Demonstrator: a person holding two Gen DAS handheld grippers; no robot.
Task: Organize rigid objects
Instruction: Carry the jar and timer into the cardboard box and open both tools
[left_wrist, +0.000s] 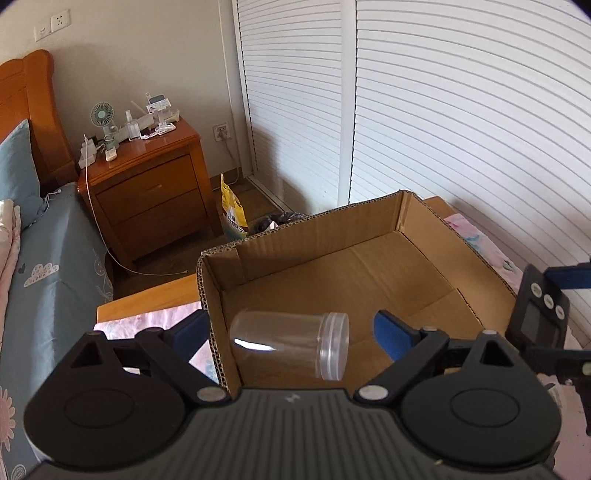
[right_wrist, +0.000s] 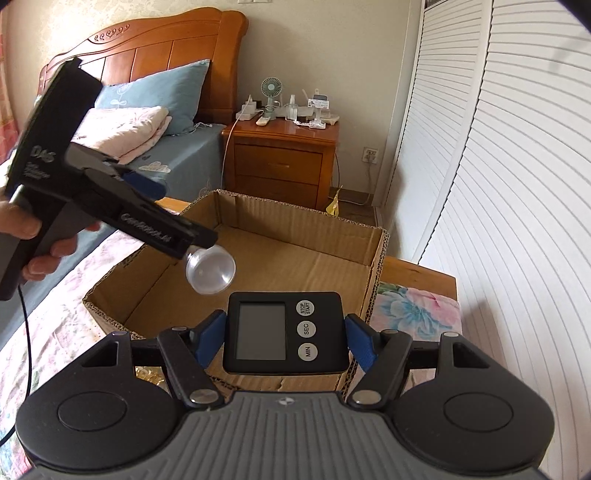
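Note:
A clear plastic jar with a screw lid lies sideways in mid-air over the open cardboard box, between the spread blue pads of my left gripper, touching neither. In the right wrist view the jar hangs just below the left gripper, above the box. My right gripper is shut on a black digital timer, held over the box's near edge. The timer also shows at the right of the left wrist view.
The box sits on a table with a pink floral cloth. A bed and a wooden nightstand with a small fan stand behind. White louvred wardrobe doors run along the right. A yellow bag stands on the floor.

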